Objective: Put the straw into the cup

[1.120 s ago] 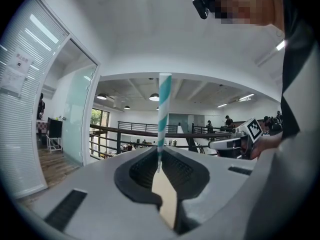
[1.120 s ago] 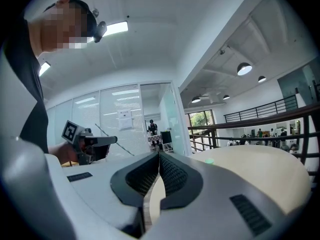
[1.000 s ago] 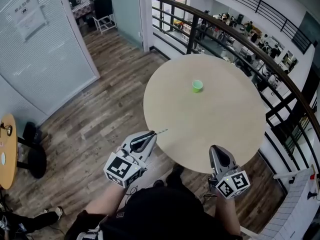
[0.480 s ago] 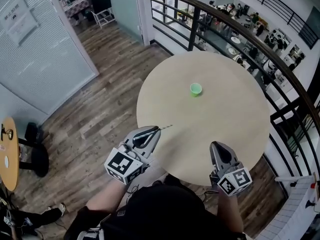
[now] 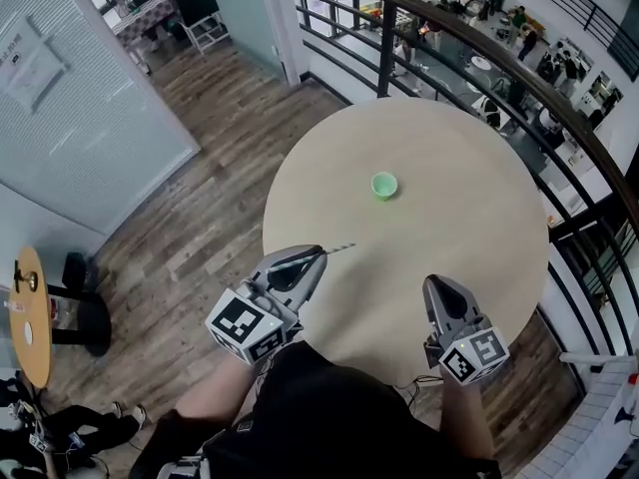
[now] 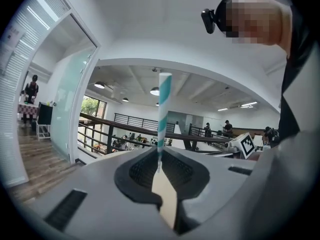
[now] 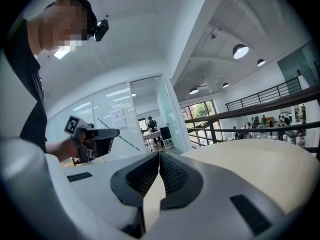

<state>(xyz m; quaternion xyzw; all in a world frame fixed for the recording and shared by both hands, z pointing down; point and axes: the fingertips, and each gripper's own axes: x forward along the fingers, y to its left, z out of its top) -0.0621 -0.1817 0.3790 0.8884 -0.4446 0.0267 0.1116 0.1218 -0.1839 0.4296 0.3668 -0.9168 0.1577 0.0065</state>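
A small green cup (image 5: 384,184) stands upright near the middle of the round beige table (image 5: 469,218). My left gripper (image 5: 318,254) is shut on a teal-and-white striped straw (image 5: 337,249), whose free end points toward the cup over the table's near-left edge. In the left gripper view the straw (image 6: 163,115) rises straight up from the closed jaws. My right gripper (image 5: 436,288) is shut with nothing in it, hovering over the table's near edge, well short of the cup. In the right gripper view its jaws (image 7: 159,156) meet, and the left gripper (image 7: 97,138) shows beside them.
A dark metal railing (image 5: 559,118) curves round the table's far and right sides, with a lower floor beyond. Wooden flooring (image 5: 190,228) lies to the left, a glass partition (image 5: 90,98) behind it, and a small orange table (image 5: 30,317) at far left.
Both grippers have moved forward over the table's near edge toward the cup. The straw stays gripped in the left one, and the cup has not moved on the table.
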